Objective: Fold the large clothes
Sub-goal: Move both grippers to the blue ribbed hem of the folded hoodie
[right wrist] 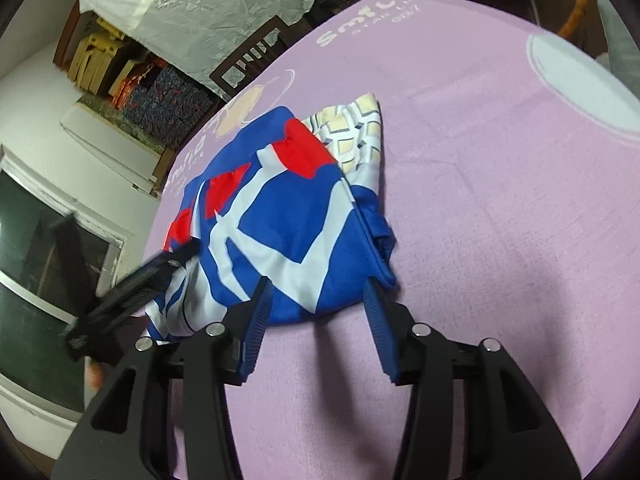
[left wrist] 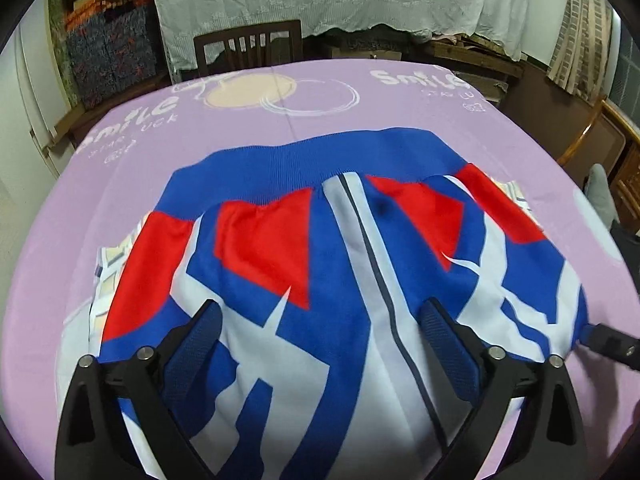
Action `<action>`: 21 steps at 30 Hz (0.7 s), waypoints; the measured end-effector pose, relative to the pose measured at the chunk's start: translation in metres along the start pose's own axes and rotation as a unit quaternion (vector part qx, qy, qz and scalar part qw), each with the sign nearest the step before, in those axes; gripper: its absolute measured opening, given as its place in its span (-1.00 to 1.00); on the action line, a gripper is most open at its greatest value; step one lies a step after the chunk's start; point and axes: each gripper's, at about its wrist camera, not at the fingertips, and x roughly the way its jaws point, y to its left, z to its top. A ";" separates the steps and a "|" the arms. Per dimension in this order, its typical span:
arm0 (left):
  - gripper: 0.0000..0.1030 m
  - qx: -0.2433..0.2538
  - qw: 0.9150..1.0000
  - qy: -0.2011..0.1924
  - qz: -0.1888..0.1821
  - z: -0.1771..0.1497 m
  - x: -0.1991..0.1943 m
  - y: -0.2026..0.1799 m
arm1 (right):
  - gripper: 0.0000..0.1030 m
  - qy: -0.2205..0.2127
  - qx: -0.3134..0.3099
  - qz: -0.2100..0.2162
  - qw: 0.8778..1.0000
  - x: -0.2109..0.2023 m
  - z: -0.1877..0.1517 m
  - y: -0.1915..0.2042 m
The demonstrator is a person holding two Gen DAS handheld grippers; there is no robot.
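Clearly "Smile" printed on purple sheet (left wrist: 400,112); jacket (left wrist: 320,260) folded; both claws open, empty.

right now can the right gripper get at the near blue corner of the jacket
Probably yes: the right gripper is open, its fingers straddling the jacket corner, with only bare purple sheet around it and nothing in between.

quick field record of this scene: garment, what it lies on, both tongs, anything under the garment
garment: red, white and blue jacket, zip down the middle, lying partly folded
surface: pink printed cloth over the table
under garment: a checked cream fabric sticks out at the far edge
left tongs: open, hovering over the jacket, nothing held
right tongs: open at the jacket's near blue edge, pads not pressing on it
background: a dark wooden chair behind the table
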 end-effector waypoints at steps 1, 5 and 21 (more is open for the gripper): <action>0.93 0.002 1.000 -0.002 0.002 -0.001 0.001 -0.001 | -0.13 0.000 0.004 0.003 1.000 0.000 0.001 -0.002; 0.93 0.006 1.000 -0.004 0.005 -0.002 0.004 -0.001 | -0.13 0.002 0.017 0.010 1.000 0.002 0.003 -0.005; 0.93 -0.100 0.994 0.019 -0.029 0.023 0.027 0.043 | -0.03 -0.034 0.092 -0.023 0.995 -0.006 -0.017 -0.012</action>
